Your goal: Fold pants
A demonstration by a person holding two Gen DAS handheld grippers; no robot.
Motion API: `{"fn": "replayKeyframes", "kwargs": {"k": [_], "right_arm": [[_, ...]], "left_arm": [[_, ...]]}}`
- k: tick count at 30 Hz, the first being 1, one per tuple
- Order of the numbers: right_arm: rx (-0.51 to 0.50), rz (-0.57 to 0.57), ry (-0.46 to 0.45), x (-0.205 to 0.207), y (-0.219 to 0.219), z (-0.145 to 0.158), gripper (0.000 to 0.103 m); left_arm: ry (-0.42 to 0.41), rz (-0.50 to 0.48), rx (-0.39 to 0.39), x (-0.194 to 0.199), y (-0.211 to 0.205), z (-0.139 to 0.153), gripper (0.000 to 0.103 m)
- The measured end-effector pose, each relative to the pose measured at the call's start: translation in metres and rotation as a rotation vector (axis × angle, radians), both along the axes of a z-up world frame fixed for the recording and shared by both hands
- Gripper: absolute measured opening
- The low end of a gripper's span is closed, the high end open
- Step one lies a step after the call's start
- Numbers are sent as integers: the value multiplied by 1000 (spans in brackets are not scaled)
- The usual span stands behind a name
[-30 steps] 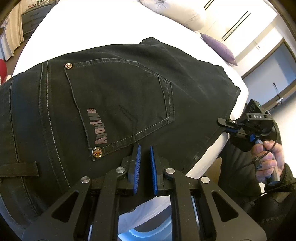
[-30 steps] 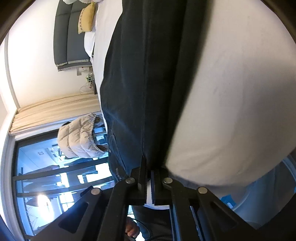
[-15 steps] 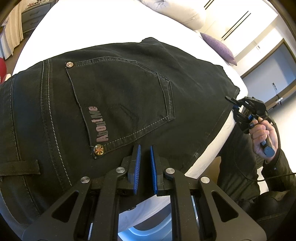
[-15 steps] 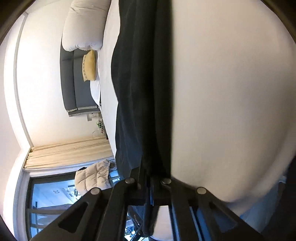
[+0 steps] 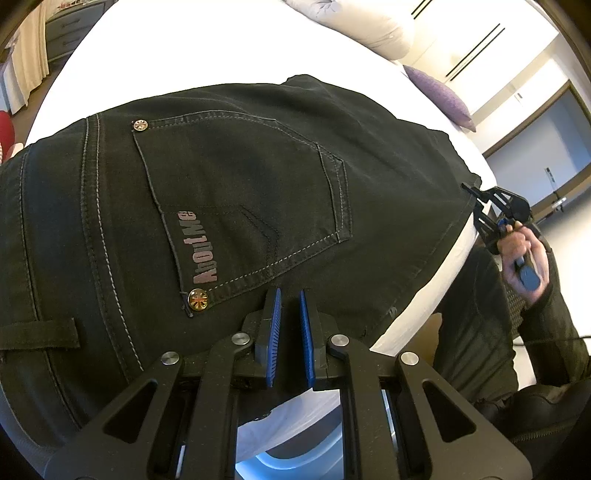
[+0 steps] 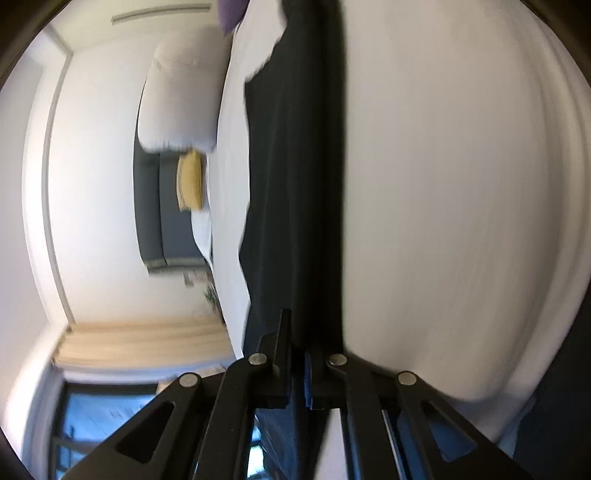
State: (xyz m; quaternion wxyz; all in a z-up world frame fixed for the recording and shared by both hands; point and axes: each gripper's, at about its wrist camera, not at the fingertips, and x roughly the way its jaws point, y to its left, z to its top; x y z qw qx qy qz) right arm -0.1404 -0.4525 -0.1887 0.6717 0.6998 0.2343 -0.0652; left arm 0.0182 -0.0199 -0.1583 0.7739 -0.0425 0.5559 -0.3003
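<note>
Black pants (image 5: 258, 192) lie spread on a white bed (image 5: 192, 51), back pocket (image 5: 243, 199) up, with "AboutMe" printed along the pocket's left edge and a round rivet (image 5: 198, 299) at its lower corner. A belt loop (image 5: 38, 334) shows at far left. The left gripper (image 5: 290, 325) sits low over the pants near the bed's edge, its blue-padded jaws nearly closed with a narrow gap and nothing visibly between them. A white pillow (image 5: 354, 22) and a purple cushion (image 5: 439, 92) lie at the far side of the bed. At far right, a hand (image 5: 524, 254) holds the right gripper (image 5: 476, 197) at the pants' edge. In the blurred right wrist view, those jaws are closed on a fold of the dark cloth.
</note>
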Motion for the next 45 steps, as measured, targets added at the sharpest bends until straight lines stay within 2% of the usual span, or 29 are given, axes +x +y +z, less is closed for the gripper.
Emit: {"fn": "replayKeyframes", "kwargs": {"k": [5, 8, 11, 12, 13, 14, 16, 17, 19, 23, 26, 28, 29, 30, 32, 34, 36, 38, 40, 41, 44, 45], "right_arm": [[-25, -69, 3, -13, -24, 1, 0], [-62, -40, 15, -7, -32, 7, 3], [-43, -102, 4, -1, -54, 11, 18], [-41, -141, -7, 0, -65, 12, 27], [-45, -181, -22, 1, -78, 14, 28], [-51, -204, -19, 4, -90, 14, 27], [-57, -216, 12, 8, -108, 12, 4], [-52, -236, 36, 6, -114, 10, 2], [-13, -270, 18, -2, -119, 0, 1], [-60, -278, 3, -8, -113, 2, 1], [-92, -295, 33, -14, -113, 18, 21], [-194, -337, 98, -19, -109, 45, 48], [-252, -341, 124, -15, -101, 60, 48], [-306, -307, 117, -6, -91, 76, 48], [-348, -103, 50, 37, -63, 98, 47], [-345, 161, 4, 93, -19, 113, 36], [-324, 444, -52, 153, 46, 121, 28], [-313, 693, -66, 205, 116, 119, 26], [-275, 821, -32, 240, 161, 100, 21], [-268, 845, 6, 255, 172, 89, 21], [-207, 837, 149, 284, 172, 41, 18], [-217, 819, 189, 288, 164, 32, 0]], "left_arm": [[2, 1, 3, 0, -1, 0, 11], [6, 2, 3, 0, 0, -1, 11], [7, -2, 11, 1, -1, 0, 11], [7, -1, 13, 1, -2, 0, 11], [7, 0, 15, 1, -2, 0, 11], [7, 3, 15, 0, -3, 0, 11], [6, 9, 14, 0, -3, -1, 11], [6, 12, 14, 0, -3, -1, 11], [6, 19, 11, -1, -2, -1, 11], [7, 22, 7, -1, -1, -2, 11], [9, 14, 8, 0, -1, -2, 11], [8, 21, 6, 0, -1, -2, 11], [7, 27, 3, 0, 0, -2, 11], [6, 35, -2, 0, 1, -2, 11], [7, 51, -10, -1, 2, -1, 11], [10, 63, -15, -1, 3, -1, 11], [10, 67, -9, -1, 2, 3, 11], [2, 60, 6, -1, 0, 6, 11], [-6, 55, 10, -2, -1, 6, 11], [-4, 58, 1, -2, 0, 5, 11], [6, 75, -35, -2, 7, 4, 11], [9, 79, -47, -3, 9, 2, 11]]}}
